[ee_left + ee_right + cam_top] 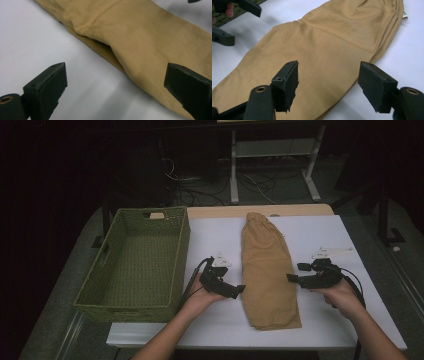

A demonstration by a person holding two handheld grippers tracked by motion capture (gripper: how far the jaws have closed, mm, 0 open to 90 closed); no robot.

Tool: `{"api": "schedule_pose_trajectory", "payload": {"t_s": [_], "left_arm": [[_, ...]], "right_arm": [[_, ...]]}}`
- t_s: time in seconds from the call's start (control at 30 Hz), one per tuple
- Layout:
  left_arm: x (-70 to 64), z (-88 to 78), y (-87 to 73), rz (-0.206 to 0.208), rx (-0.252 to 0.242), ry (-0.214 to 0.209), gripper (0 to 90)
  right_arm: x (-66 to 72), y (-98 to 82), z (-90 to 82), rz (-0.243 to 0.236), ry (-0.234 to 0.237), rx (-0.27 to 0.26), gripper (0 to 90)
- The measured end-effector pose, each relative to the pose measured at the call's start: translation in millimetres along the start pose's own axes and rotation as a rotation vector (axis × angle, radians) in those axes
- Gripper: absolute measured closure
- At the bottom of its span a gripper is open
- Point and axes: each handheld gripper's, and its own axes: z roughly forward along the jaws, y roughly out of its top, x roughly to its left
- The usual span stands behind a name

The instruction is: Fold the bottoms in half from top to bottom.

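Note:
A tan folded cloth (267, 270) lies lengthwise down the middle of the white table (320, 235). My left gripper (237, 291) sits at the cloth's left edge, pointing at it. In the left gripper view its jaws stand wide open (115, 67), with the cloth's layered edge (140, 32) beyond them and nothing pinched. My right gripper (295, 272) hovers at the cloth's right edge. Its jaws are open (329, 65) just above the tan fabric (332, 37) and press on nothing. The left gripper (242, 23) also appears across the cloth in the right gripper view.
A green woven basket (125, 305) with nothing in it stands on the table's left side, close to the left hand. The table's front edge (250, 340) runs just under both forearms. Behind the table stand a white metal frame (234, 175) and loose cables on the floor.

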Motion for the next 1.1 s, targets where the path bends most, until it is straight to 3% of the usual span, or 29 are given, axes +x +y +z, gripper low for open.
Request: {"api": "schedule_pose_trajectory", "payload": {"t_s": [0.33, 0.67, 1.1], "left_arm": [[9.1, 11.0, 13.1, -0.021, -0.020, 0.020, 14.1], [18.3, 25.6, 25.4, -0.057, -0.029, 0.034, 17.2], [25.4, 43.0, 40.7, -0.048, -0.039, 0.018, 24.6]], "right_arm": [[-0.9, -0.1, 0.0, -0.001, 0.000, -0.004, 32.3], [-2.0, 0.8, 2.5, 0.000, 0.000, 0.002, 32.3], [-1.6, 1.0, 1.4, -0.002, 0.003, -0.005, 32.3]]}}
